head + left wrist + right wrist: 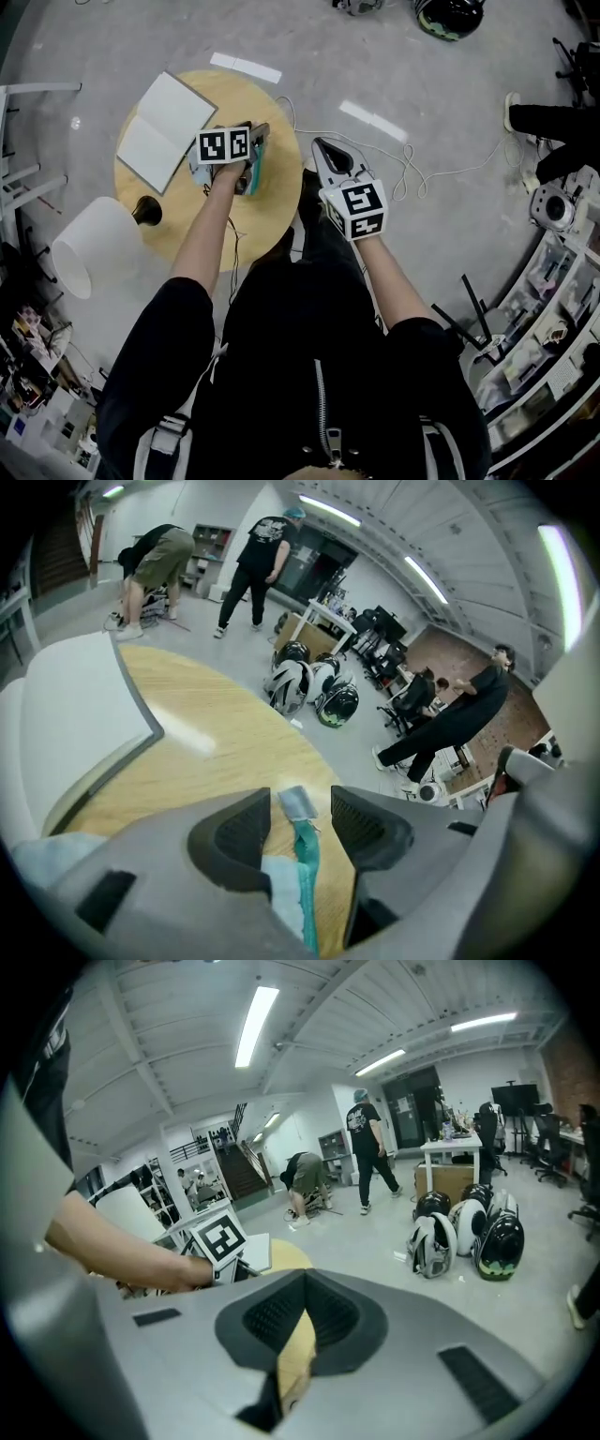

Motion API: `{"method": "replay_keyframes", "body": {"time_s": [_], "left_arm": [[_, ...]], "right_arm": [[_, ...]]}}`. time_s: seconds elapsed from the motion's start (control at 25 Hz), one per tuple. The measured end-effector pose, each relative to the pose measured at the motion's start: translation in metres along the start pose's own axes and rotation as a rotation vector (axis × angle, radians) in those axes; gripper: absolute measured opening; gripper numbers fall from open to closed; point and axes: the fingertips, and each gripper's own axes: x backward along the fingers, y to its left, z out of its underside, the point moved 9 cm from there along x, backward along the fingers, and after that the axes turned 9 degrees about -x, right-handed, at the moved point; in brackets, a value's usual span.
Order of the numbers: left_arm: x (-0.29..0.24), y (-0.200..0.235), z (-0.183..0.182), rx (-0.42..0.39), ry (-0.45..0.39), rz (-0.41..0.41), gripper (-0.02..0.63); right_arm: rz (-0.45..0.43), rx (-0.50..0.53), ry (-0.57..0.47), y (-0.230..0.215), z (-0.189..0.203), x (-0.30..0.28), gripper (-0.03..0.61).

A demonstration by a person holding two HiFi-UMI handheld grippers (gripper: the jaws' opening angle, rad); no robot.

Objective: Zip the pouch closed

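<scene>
A pale blue pouch with a teal zipper strip [306, 855] lies on the round wooden table [272, 202]. In the head view the pouch [252, 175] shows beside my left hand. My left gripper [300, 822] is open and tilted down over it. The zipper strip and its grey end tab [298, 802] lie between the pads without touching them. In the head view the left gripper [255, 141] sits above the table's middle. My right gripper [322, 144] hangs off the table's right edge, shut on nothing. In its own view the right gripper [305, 1312] has its pads pressed together.
An open white notebook [164, 129] lies on the table's far left. A lamp with a white shade [94, 246] stands at the near left edge. A white cable [403, 159] trails over the floor. Helmets [314, 688] and several people are farther off.
</scene>
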Motion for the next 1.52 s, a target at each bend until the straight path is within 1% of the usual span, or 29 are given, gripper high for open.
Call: {"method": "replay_keyframes", "body": {"time_s": [0.08, 0.12, 0.2, 0.28, 0.36, 0.44, 0.56, 0.68, 0.88, 1.08, 1.32, 1.52], "left_arm": [[-0.003, 0.003, 0.000, 0.040, 0.004, -0.009, 0.206], [-0.003, 0.005, 0.000, 0.057, 0.005, -0.017, 0.191], [-0.002, 0.008, -0.001, 0.073, 0.011, -0.038, 0.131], [-0.002, 0.012, 0.000, 0.080, 0.017, -0.047, 0.106], [-0.004, 0.015, 0.003, 0.082, 0.020, -0.047, 0.036], [-0.006, 0.011, 0.007, 0.093, 0.003, -0.033, 0.025], [0.000, 0.004, 0.008, 0.097, -0.040, -0.005, 0.020], [0.015, 0.003, 0.005, 0.075, -0.079, 0.009, 0.020], [0.045, -0.002, 0.002, 0.044, -0.179, 0.032, 0.018], [0.089, -0.013, 0.004, -0.018, -0.294, 0.055, 0.018], [0.145, -0.018, 0.022, -0.054, -0.411, 0.074, 0.017], [0.185, -0.016, 0.032, -0.085, -0.509, 0.091, 0.017]], "right_arm": [[-0.001, -0.007, 0.003, -0.004, -0.001, 0.000, 0.005], [-0.002, -0.009, 0.005, -0.006, -0.002, -0.001, 0.005], [-0.007, -0.014, 0.011, -0.009, -0.003, -0.002, 0.005], [-0.013, -0.017, 0.018, -0.010, -0.003, -0.006, 0.005], [-0.023, -0.019, 0.025, -0.011, -0.002, -0.010, 0.005], [-0.036, -0.018, 0.029, -0.013, 0.001, -0.011, 0.005], [-0.059, -0.010, 0.034, -0.009, 0.001, -0.013, 0.005], [-0.078, 0.002, 0.036, 0.002, -0.001, -0.019, 0.005], [-0.107, 0.027, 0.020, 0.024, -0.001, -0.021, 0.005], [-0.143, 0.064, 0.003, 0.058, 0.000, -0.014, 0.005], [-0.181, 0.113, -0.020, 0.104, 0.007, -0.006, 0.005], [-0.201, 0.164, -0.052, 0.140, 0.002, -0.001, 0.005]]}}
